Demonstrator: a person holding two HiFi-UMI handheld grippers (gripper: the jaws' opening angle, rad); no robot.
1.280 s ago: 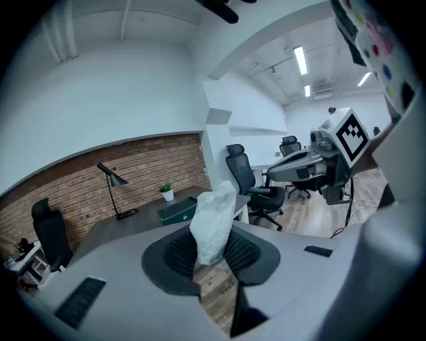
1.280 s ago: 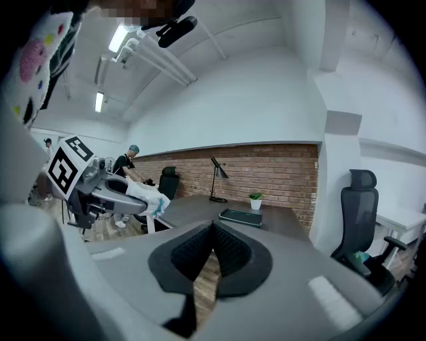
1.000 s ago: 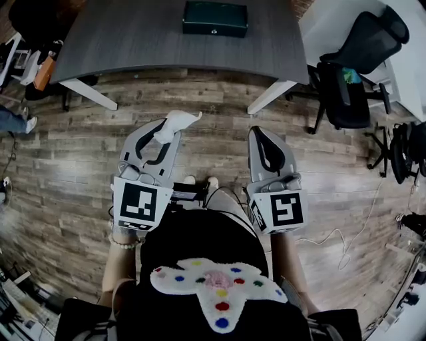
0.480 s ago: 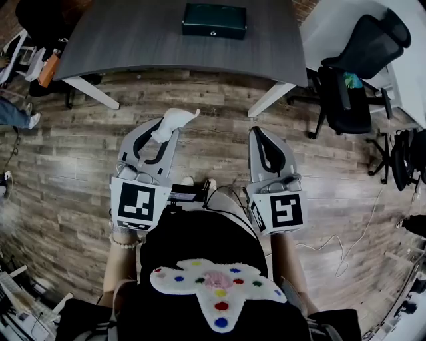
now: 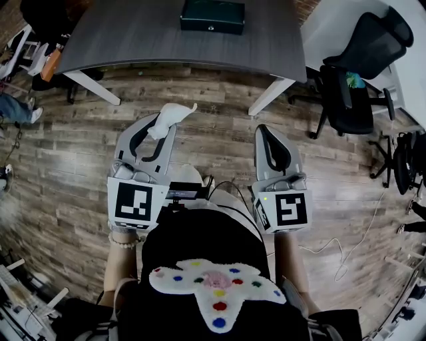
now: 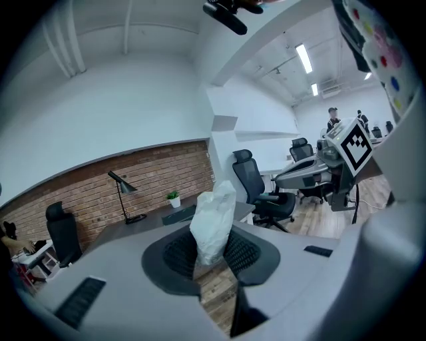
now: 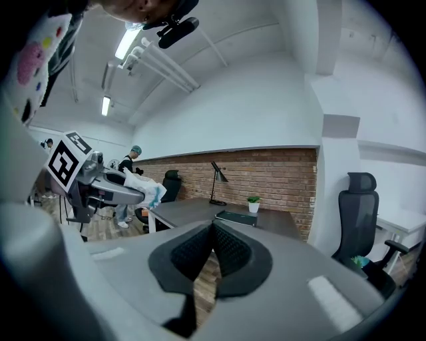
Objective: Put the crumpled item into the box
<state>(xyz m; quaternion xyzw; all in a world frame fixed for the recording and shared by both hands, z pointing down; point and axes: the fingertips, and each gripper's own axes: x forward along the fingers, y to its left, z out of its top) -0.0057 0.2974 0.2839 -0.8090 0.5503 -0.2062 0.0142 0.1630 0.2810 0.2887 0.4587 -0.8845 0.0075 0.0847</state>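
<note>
**Crumpled item gripped, box far ahead on the desk**

The dark desk (image 5: 133, 40) filled the top of the head view. The dark green box (image 5: 213, 16) sat on it at top centre, well apart from both tools, with wooden floor (image 5: 219, 113) between. Its lid looked closed, though I could not be sure.

Your left tool (image 5: 160, 130), at mid-left, was clamped on the white crumpled item (image 5: 172, 117), which stuck out past the jaw tips. Your right tool (image 5: 266, 133), at mid-right, was fully closed with nothing in it.

To do this carry well, you needed a steady squeeze, since the item looked light and was pinched only at its lower part. If the lid was down, your free right tool probably had to raise it first. Release belonged directly over the opening.

No brand or wording was legible. Only the black-and-white square markers (image 5: 134, 205) showed on the tools.
</note>
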